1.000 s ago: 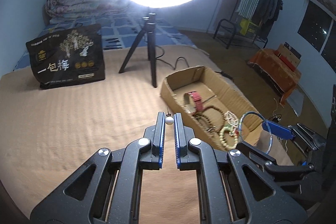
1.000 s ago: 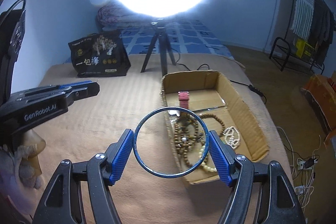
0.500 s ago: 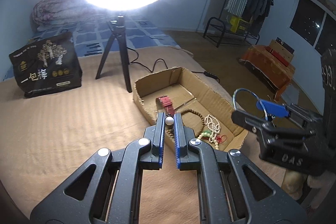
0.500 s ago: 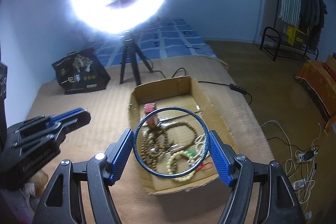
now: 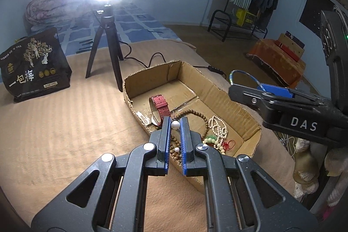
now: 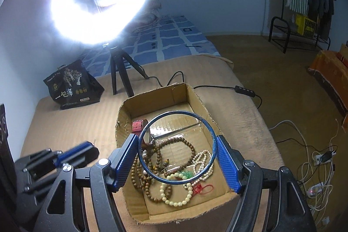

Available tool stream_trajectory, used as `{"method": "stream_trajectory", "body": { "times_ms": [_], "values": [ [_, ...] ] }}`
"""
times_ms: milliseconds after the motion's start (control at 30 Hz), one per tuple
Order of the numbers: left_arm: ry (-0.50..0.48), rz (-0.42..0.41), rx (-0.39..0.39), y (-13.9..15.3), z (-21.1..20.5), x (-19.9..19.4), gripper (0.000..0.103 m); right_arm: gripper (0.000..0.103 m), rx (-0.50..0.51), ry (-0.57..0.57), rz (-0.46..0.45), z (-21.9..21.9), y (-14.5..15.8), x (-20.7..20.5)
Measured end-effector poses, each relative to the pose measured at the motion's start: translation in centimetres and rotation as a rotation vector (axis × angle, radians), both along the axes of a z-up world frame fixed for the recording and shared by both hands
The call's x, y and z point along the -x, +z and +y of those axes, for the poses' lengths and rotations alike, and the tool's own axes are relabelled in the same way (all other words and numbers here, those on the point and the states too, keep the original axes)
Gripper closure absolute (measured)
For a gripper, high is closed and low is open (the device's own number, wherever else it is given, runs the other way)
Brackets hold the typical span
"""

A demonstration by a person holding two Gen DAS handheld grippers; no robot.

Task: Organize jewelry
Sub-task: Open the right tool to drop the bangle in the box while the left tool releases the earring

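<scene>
Left tongs [image 5: 175, 124] pinch pearl bead [image 5: 175, 124]; right tongs [image 6: 178, 153] clamp blue bangle [image 6: 177, 146]. Both poised above cardboard box [image 6: 152, 99]; drop lies straight down.

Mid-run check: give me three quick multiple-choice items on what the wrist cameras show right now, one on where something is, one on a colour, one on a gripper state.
1. Where does the red watch strap lie?
A. inside the cardboard box
B. on the blanket beside the black bag
C. in the right gripper

2. What colour is the bangle held by the right gripper?
A. gold
B. blue
C. white

3. What is the left gripper doing?
A. open and empty
B. shut on the strap
C. shut on a white pearl bead

Answers: 1 A, the strap rests on the box floor near the brown beads. 2 B, a thin blue ring spans the two pads. 3 C, the bead sits pinched between the blue pads.
</scene>
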State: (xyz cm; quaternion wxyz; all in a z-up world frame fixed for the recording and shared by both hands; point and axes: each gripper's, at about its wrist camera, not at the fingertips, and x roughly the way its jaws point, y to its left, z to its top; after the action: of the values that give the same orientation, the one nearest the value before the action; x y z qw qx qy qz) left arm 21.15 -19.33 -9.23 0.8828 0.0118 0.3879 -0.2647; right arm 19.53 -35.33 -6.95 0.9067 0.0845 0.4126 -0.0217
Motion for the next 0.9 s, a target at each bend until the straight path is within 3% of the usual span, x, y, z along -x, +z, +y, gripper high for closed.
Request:
{"method": "stream_trajectory", "body": {
  "times_ms": [767, 900],
  "values": [
    [-0.016, 0.048, 0.01, -2.0, -2.1, -1.2, 0.097, 0.029, -0.026, -0.047, 0.057, -1.5, -2.0, -2.2],
    [-0.02, 0.058, 0.002, -2.3, -2.3, -1.2, 0.097, 0.023, -0.02, -0.055, 0.055, -1.6, -1.9, -2.2]
  ]
}}
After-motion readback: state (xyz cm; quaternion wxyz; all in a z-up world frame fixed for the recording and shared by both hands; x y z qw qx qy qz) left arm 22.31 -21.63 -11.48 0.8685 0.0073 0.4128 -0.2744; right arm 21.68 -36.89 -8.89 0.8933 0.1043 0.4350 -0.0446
